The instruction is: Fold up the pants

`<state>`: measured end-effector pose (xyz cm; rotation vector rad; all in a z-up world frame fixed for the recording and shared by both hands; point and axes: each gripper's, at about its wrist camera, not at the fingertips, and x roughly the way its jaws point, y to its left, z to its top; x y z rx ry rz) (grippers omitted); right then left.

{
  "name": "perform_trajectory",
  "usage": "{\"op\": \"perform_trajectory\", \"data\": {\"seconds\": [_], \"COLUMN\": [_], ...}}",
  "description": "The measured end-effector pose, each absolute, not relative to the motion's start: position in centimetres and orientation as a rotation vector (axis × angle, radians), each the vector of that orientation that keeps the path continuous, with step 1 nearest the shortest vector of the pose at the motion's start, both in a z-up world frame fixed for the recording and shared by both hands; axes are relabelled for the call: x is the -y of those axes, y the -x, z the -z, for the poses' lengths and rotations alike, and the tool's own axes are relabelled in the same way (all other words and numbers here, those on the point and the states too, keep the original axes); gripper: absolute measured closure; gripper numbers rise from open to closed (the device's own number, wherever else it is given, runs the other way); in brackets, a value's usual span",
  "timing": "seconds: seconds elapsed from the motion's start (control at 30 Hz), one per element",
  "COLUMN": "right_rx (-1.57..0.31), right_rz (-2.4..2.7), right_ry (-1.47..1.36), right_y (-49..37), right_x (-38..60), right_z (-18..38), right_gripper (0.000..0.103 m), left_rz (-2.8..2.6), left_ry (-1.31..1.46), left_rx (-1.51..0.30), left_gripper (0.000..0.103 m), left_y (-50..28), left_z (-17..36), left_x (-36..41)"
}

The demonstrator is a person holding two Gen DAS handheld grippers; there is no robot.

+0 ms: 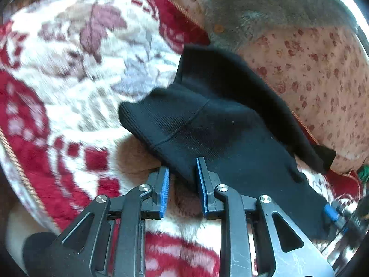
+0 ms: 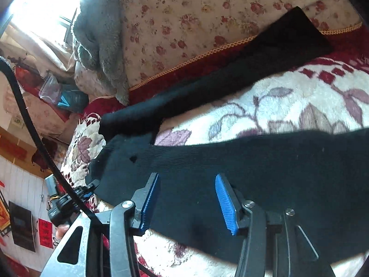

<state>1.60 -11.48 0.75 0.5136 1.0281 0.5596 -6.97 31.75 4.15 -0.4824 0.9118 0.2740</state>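
R hand-held gripper [image 2: 188, 198] agape over black pants [image 2: 265, 161], on blanket [image 2: 288, 106].

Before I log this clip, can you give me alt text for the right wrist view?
The right gripper hovers open over black knit pants, its blue-padded jaws apart with the fabric between and beneath them. The pants lie on a red-and-white floral blanket, one leg stretching toward a rose-print bedspread. A gray fleece garment lies at left near a bright window.

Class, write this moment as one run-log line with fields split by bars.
stage: pre-grasp | left hand-held gripper: open at edge of black pants | right hand-held gripper: open over pants | surface: red-and-white blanket
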Motion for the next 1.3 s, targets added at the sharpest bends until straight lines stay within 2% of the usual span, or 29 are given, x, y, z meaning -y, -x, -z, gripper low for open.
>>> {"op": "perform_trajectory", "data": {"seconds": [0.3, 0.37, 0.4, 0.43, 0.97, 1.3], "right_rx": [-0.960, -0.946, -0.943, -0.949, -1.086, -1.188], "right_rz": [-0.443, -0.424, -0.430, -0.441, -0.439, -0.236], "right_ry": [-0.439, -0.413, -0.392, -0.369, -0.525, -0.527], "right_y": [-7.7, -9.2, -10.1, -11.2, -18.7, -23.6], "right_x": [16.3, 16.8, 16.8, 16.7, 15.9, 16.2], "right_z": [-4.1, -4.7, -5.1, -5.3, -3.3, -0.8], "right_gripper": [0.054, 0.054, 0.052, 0.050, 0.050, 0.050], "left_rz": [-0.192, -0.134, -0.082, -0.048, -0.011, 0.086], "left_ry": [0.359, 0.372, 0.392, 0.416, 0.296, 0.200], "left_rx": [-0.860, -0.877, -0.889, -0.885, -0.970, -1.116], "left_gripper": [0.082, 0.071, 0.055, 0.050, 0.049, 0.049], "left_y": [5.0, 3.2, 1.8, 0.8, -13.4, -18.7], "left_z": [-8.9, -9.3, -9.5, -9.7, -9.3, -5.5], "left_x": [-30.0, -29.4, -29.0, -28.9, -26.6, -21.7]}}
